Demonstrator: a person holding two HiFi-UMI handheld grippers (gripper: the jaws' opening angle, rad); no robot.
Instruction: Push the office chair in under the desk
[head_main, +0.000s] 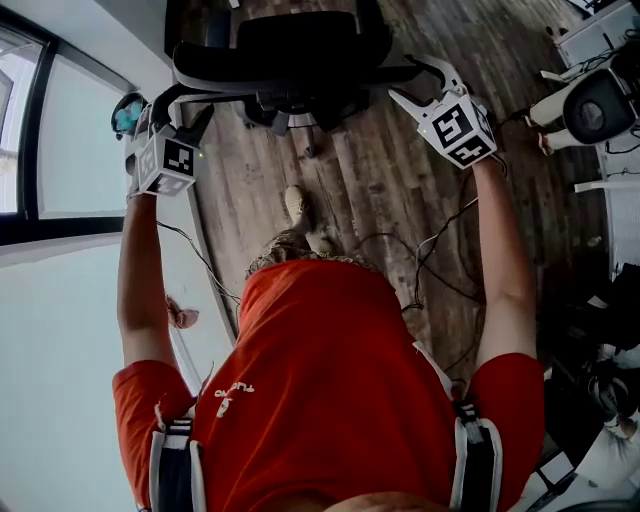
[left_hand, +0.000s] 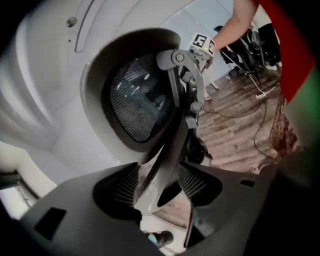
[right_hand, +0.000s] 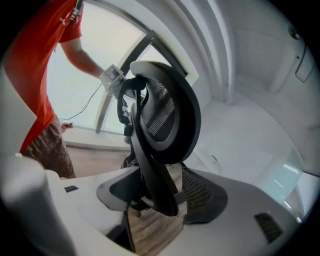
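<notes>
Head view: a person in a red shirt stands behind a black office chair (head_main: 290, 45) on a wooden floor (head_main: 380, 170), arms stretched forward. The left claw (head_main: 185, 118) is at the chair's left side and the right claw (head_main: 422, 88) at its right side, each up against the backrest frame. Loose cables (head_main: 440, 240) lie on the floor behind the chair, on its right. No tabletop can be picked out beyond the chair. Left gripper view: the left claw (left_hand: 159, 182) is released, its ribbed pads (left_hand: 125, 182) spread wide with a pale strut of the chair (left_hand: 142, 100) passing between them; no squeeze shows. Right gripper view: the right claw (right_hand: 155, 192) is likewise spread, the dark rim of the chair (right_hand: 165, 110) standing between its jaws without being pinched. This looks like the setting-up step: both claws straddle the backrest, and the push seems not yet begun. The next move likely calls for clenching on the frame, or bracing against it, on both sides evenly, then rolling the chair straight ahead so it does not swivel. No container of any kind shows in any view.
</notes>
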